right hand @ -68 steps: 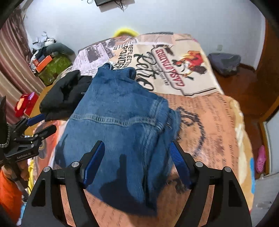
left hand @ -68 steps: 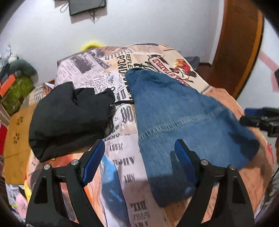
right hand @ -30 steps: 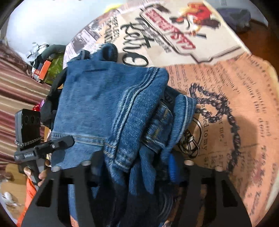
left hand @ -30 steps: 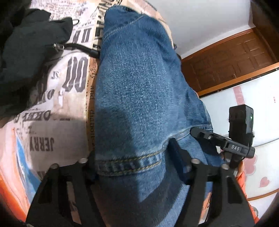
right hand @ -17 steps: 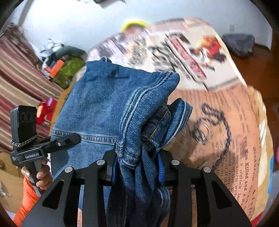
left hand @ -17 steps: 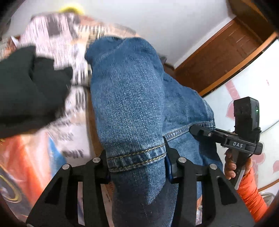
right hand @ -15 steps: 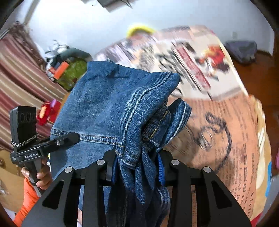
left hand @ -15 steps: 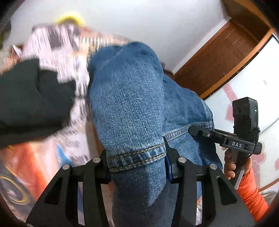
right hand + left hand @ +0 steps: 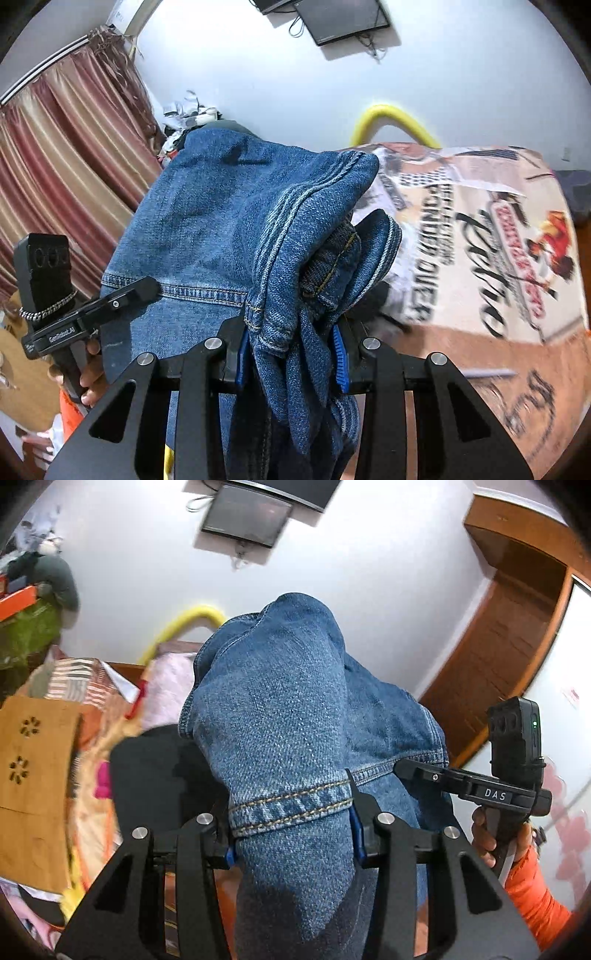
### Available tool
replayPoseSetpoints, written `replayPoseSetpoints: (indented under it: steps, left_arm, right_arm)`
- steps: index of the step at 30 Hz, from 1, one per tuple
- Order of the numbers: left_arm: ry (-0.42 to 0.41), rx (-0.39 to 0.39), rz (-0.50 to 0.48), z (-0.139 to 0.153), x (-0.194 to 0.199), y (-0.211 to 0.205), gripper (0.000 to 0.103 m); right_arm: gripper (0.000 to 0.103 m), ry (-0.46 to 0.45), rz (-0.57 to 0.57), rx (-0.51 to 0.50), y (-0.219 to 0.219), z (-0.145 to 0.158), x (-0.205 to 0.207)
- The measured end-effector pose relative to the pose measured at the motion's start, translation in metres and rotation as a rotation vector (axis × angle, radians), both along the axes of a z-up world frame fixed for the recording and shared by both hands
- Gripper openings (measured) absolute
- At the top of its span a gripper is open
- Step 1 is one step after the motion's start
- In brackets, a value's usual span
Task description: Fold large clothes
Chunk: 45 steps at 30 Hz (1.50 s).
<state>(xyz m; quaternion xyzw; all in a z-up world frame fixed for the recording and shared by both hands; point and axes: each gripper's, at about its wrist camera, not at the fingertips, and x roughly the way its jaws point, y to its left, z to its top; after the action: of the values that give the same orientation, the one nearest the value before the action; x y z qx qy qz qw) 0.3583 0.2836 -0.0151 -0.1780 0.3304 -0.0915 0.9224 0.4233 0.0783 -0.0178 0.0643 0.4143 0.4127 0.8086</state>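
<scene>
A pair of blue jeans [image 9: 280, 716] hangs in the air, held up between both grippers above the bed. My left gripper [image 9: 291, 834] is shut on a hemmed edge with yellow stitching, and the cloth drapes over its fingers. In the right wrist view the jeans [image 9: 207, 221] bunch in thick folds, and my right gripper [image 9: 291, 350] is shut on that bundle. Each view shows the other gripper at its side, held by a hand in an orange sleeve: the right gripper [image 9: 406, 768] and the left gripper [image 9: 147, 288], its tip against the denim.
The bed's printed newspaper-style cover [image 9: 480, 236] lies below at the right. A black garment [image 9: 155, 775] rests on the bed beside a wooden board [image 9: 33, 775]. A yellow curved bar [image 9: 391, 122], a wall screen [image 9: 243, 513], curtains [image 9: 66, 162] and a wooden door [image 9: 509, 646] surround the bed.
Both grippers closed on the jeans and lifted them off the bed. The views tilted up, so the wall and screen now show and the cover has dropped lower.
</scene>
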Motion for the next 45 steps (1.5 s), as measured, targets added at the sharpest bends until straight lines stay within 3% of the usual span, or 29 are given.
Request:
replayPoseSetpoints:
  steps: [6, 12, 14, 17, 20, 23, 29, 33, 36, 45]
  left_arm:
    - [0.058, -0.038, 0.095, -0.044, 0.04, 0.06, 0.044]
    - [0.184, -0.074, 0.154, -0.124, 0.086, 0.107, 0.045]
    - [0.242, -0.121, 0.167, -0.154, 0.097, 0.12, 0.046]
    - [0.258, -0.161, 0.156, -0.171, 0.098, 0.129, 0.051]
    - [0.265, -0.097, 0.176, -0.164, 0.092, 0.123, 0.064]
    - [0.263, 0.024, 0.226, -0.151, 0.08, 0.109, 0.073]
    - [0.277, 0.092, 0.261, -0.14, 0.049, 0.092, 0.076]
    - [0.285, 0.167, 0.255, -0.129, 0.017, 0.07, 0.076]
    - [0.29, 0.181, 0.251, -0.116, -0.011, 0.052, 0.076]
    - [0.077, 0.318, 0.267, -0.035, -0.108, -0.014, 0.076]
  right_arm:
    - [0.032, 0.064, 0.018, -0.007, 0.06, -0.04, 0.045]
    - [0.032, 0.124, 0.017, -0.111, 0.108, -0.105, 0.08]
    - [0.033, 0.144, 0.009, -0.168, 0.12, -0.121, 0.088]
    - [0.039, 0.149, 0.016, -0.221, 0.124, -0.136, 0.09]
    - [0.051, 0.156, 0.01, -0.221, 0.115, -0.138, 0.088]
    - [0.053, 0.182, -0.013, -0.231, 0.101, -0.137, 0.081]
    - [0.053, 0.13, -0.011, -0.273, 0.065, -0.124, 0.049]
    - [0.053, 0.042, -0.035, -0.323, 0.036, -0.106, 0.017]
    - [0.053, 0.036, -0.02, -0.312, 0.018, -0.091, -0.005]
    - [0.053, -0.113, -0.072, -0.11, -0.04, -0.015, -0.086]
